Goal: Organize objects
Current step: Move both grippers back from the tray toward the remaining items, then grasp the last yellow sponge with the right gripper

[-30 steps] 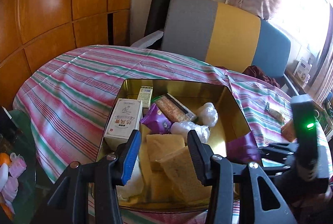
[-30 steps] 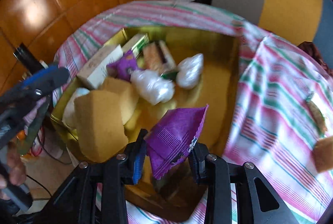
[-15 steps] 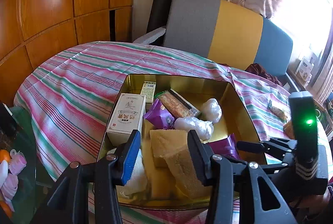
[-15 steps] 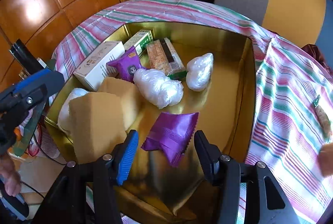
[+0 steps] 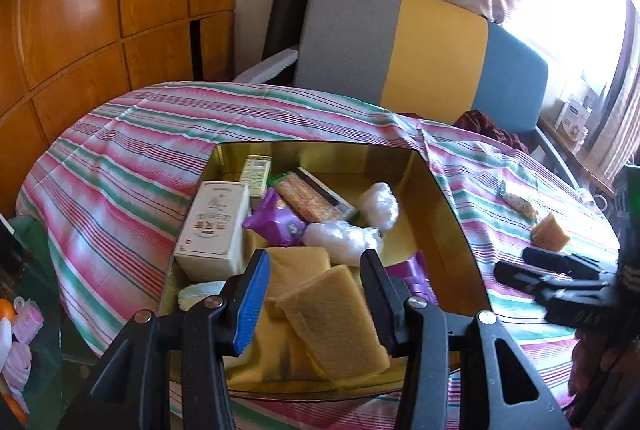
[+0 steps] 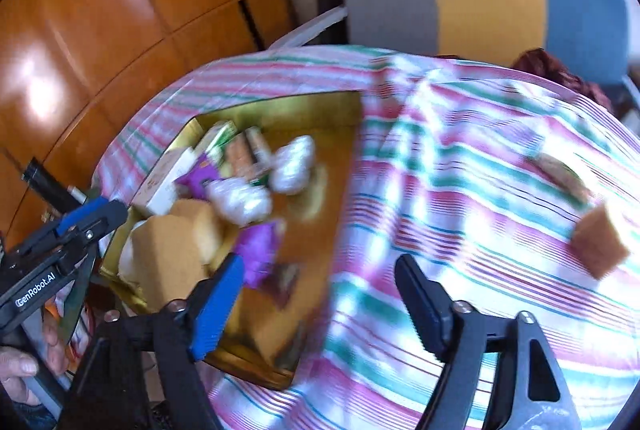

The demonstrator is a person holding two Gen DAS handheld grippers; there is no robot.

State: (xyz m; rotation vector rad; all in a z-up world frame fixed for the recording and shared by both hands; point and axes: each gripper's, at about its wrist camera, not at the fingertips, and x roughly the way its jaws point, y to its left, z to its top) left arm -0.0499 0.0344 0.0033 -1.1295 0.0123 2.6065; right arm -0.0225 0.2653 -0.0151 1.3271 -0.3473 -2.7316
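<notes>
Left tool (image 5: 314,288) hangs partly spread over the gold tin (image 5: 448,198), gripping nothing. Inside the tin lie yellow sponges (image 5: 332,314), a white box (image 5: 214,226), a purple packet (image 5: 276,222), a snack bar (image 5: 306,196), two white wrapped bundles (image 5: 344,236) and a second purple packet (image 5: 412,270). Another sponge (image 5: 550,236) sits on the table (image 5: 120,170).

Right tool (image 6: 320,306) is opening, empty, above the tin's (image 6: 280,110) rim and the striped table (image 6: 460,170); this view is blurred. A loose sponge (image 6: 598,244) lies well apart.
</notes>
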